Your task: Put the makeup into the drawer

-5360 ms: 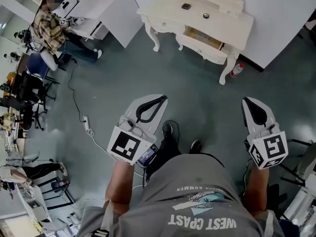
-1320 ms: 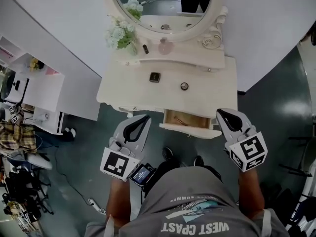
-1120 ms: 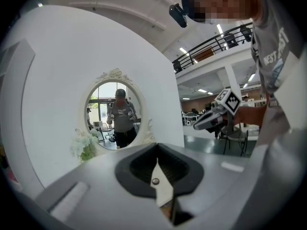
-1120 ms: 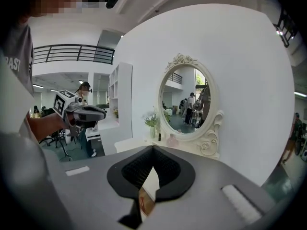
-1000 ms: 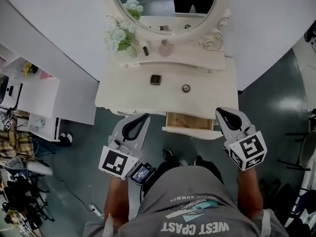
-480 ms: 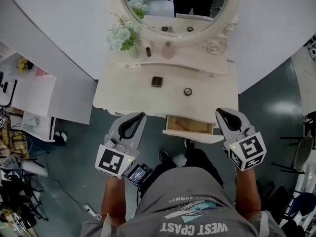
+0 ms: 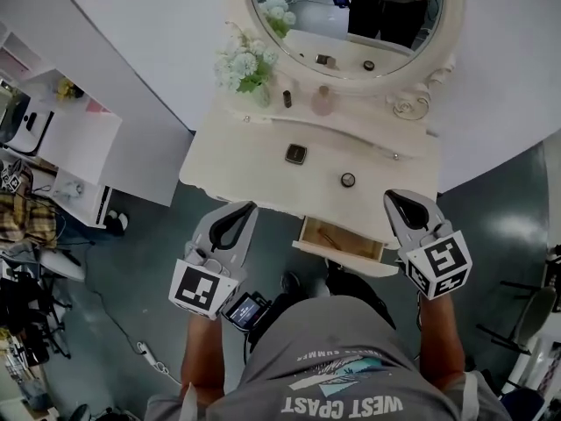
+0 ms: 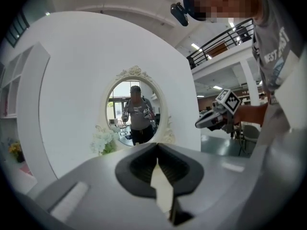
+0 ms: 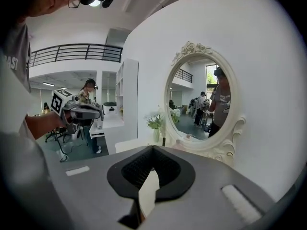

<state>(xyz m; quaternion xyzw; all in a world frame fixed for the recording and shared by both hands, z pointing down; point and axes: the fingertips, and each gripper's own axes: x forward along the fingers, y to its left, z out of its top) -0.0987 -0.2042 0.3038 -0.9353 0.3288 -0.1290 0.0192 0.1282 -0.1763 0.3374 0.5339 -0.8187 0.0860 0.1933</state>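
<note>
Head view shows the makeup on the cream table [image 7: 237,169] near frame centre: a small dark square compact [image 7: 296,153] and, to its lower right, a small round dark pot [image 7: 348,180]. Just below them the drawer [image 7: 337,258] stands open. The left gripper [image 7: 249,205] and right gripper [image 7: 392,196] hover near the table's front edge, jaws closed on nothing.

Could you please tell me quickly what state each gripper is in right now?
Left gripper: closed, holding nothing.
Right gripper: closed, holding nothing.
</note>
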